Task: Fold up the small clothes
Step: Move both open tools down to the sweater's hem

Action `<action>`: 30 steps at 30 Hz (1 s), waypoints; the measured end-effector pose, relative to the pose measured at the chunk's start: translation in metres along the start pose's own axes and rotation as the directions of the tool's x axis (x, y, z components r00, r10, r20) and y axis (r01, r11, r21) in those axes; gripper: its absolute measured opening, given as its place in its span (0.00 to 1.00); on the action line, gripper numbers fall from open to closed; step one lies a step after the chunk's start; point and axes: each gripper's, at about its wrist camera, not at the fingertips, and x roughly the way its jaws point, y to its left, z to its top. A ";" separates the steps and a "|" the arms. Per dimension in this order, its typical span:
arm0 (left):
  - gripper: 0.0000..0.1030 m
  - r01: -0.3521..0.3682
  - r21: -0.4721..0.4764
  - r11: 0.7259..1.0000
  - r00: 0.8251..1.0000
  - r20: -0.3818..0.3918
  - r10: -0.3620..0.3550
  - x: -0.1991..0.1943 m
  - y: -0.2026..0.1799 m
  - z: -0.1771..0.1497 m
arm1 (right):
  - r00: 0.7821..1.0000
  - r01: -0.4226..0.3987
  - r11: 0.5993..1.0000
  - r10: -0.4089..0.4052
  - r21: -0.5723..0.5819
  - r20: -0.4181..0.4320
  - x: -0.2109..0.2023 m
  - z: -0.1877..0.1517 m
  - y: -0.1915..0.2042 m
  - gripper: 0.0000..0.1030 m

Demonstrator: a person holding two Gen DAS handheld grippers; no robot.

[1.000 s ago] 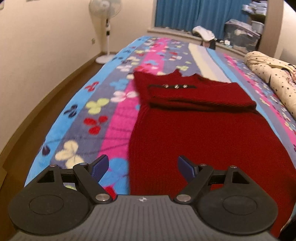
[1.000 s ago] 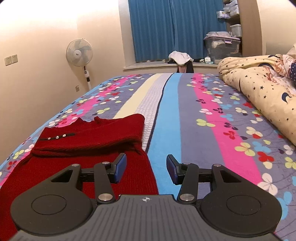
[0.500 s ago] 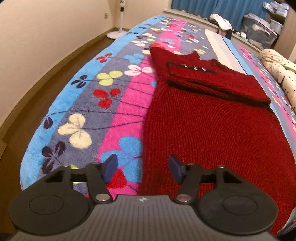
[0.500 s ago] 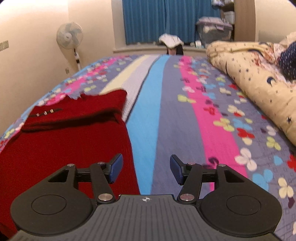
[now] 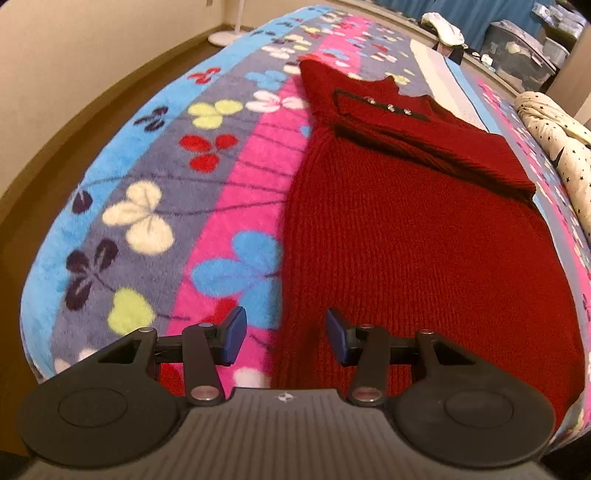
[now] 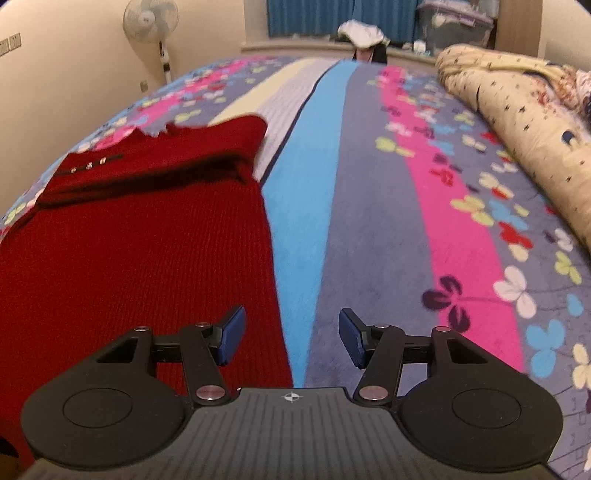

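Two grippers over red knit dress (image 5: 413, 236) on bed.
Left gripper (image 5: 284, 334) and right gripper (image 6: 291, 336) gape wide, empty, straddling dress's side edges.

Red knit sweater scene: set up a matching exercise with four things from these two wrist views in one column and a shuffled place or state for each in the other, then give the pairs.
Things:
1. red knit sweater
2. standing fan
3. star-print quilt
4. left gripper

Place or state:
A. bunched along the bed's right side
B. open, straddling the sweater's left edge near the hem
C. on the floor by the wall, beyond the bed's far left corner
D. spread flat on the striped floral blanket, sleeves folded across the chest

Pairs: 1-D, 2-C, 3-A, 4-B
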 end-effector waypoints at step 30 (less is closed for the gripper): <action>0.46 0.038 0.019 0.999 0.994 -0.107 -0.036 0.007 0.003 -0.012 | 0.963 -0.067 0.998 0.068 0.015 -0.259 0.030 -0.023 0.002 0.44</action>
